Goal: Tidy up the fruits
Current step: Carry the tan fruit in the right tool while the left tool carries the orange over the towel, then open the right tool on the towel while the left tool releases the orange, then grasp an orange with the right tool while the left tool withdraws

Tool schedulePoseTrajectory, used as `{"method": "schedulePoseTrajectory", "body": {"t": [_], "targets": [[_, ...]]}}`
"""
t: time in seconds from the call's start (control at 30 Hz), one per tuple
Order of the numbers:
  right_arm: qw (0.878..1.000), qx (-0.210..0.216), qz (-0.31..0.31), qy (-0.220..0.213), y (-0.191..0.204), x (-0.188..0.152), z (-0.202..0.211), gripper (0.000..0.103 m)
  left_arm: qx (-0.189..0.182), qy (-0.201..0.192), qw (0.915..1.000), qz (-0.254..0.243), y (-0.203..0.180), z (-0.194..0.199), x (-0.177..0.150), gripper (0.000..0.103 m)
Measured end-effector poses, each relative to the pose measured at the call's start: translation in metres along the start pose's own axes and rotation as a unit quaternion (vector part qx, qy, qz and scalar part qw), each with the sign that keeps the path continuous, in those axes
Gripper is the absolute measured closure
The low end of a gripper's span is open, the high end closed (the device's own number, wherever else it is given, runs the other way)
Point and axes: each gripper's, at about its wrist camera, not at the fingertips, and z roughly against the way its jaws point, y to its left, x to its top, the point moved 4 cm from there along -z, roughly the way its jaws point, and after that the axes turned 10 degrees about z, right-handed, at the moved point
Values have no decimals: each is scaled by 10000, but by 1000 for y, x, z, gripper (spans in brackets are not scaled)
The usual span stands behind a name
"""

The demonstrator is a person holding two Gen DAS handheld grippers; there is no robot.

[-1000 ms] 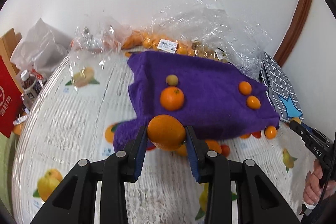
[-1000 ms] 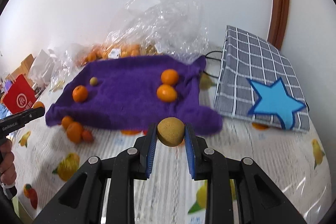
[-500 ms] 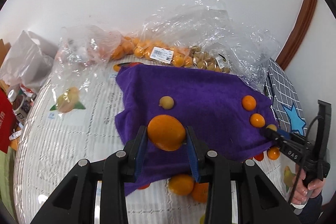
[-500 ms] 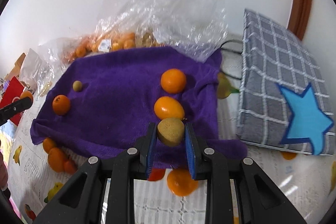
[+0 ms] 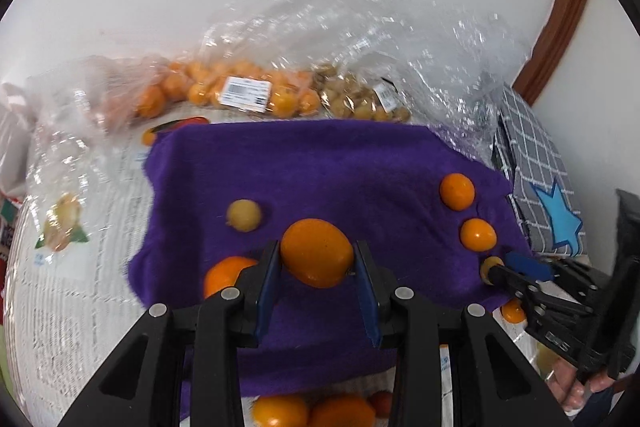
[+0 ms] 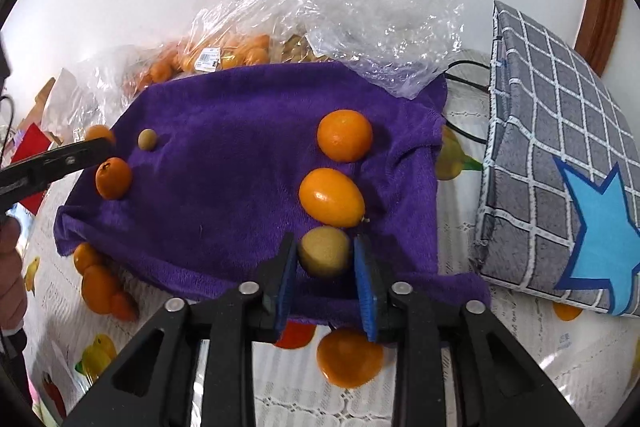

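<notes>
The left gripper (image 5: 317, 269) is clamped on an orange fruit (image 5: 316, 253), held above the near part of the purple towel (image 5: 340, 163). The right gripper (image 6: 325, 269) has a small yellow-brown fruit (image 6: 325, 251) between its fingers; its jaws have just been opening, and a small gap shows on each side, so the blue pads do not seem to press on the fruit, which lies at the near right edge of the towel.

On the towel, in the right wrist view, an oval orange fruit (image 6: 331, 197) lies just beyond the yellow-brown one, and a rounder orange (image 6: 345, 135) is behind it. On the left side of the towel there is another small yellow-brown fruit (image 6: 147, 139) and an orange (image 6: 113, 177). Some loose oranges (image 6: 100, 285) lie on the tablecloth (image 6: 520, 339) just beside the towel's near left edge, and one orange (image 6: 349, 357) is under the right gripper.

Behind the towel, against the wall, there are clear plastic bags (image 5: 360, 59). One bag holds many small oranges (image 5: 280, 99) and has a white label (image 5: 246, 93); the next one holds small yellow-brown fruits (image 5: 356, 103). To the right a grey checked bag with a blue star (image 6: 560, 163) stands on the table.
</notes>
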Motion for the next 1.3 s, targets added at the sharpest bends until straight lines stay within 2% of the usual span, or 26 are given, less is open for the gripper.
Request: {"method": "schedulePoseTrajectory", "body": {"t": [0.07,0.23,0.47,0.6,0.87,1.0,1.07,1.2,1.3], "targets": [[9999,9,9,-110,-2,-2,9,61,53,103,9999,-52,-7,-10,0,69],[9994,-105,-29,-337,-9,-11,30,60,128,357,9992,-101,-17,-31,0,69],[9989,-11,-121,-447,-15,-35,48,60,308,594,9976,-159,-22,-48,-5,69],[9992,135,-41,-373,-8,-45,45,60,338,689,9969,-166,-22,-54,-7,68],[9999,96,-120,-53,-2,-56,22,60,227,865,9959,-151,-25,-55,-13,68],[9999,-7,-77,-81,0,-56,17,62,14,761,9970,-127,-25,-43,-12,63],[9998,-133,-63,-101,0,-55,15,70,-54,694,9975,-122,-25,-34,-13,62],[9994,-325,54,-109,3,-54,15,71,-152,519,9984,-135,-21,-13,-15,62],[9995,-261,79,-153,8,-56,23,71,-227,327,9991,-145,-13,9,-18,62]]}}
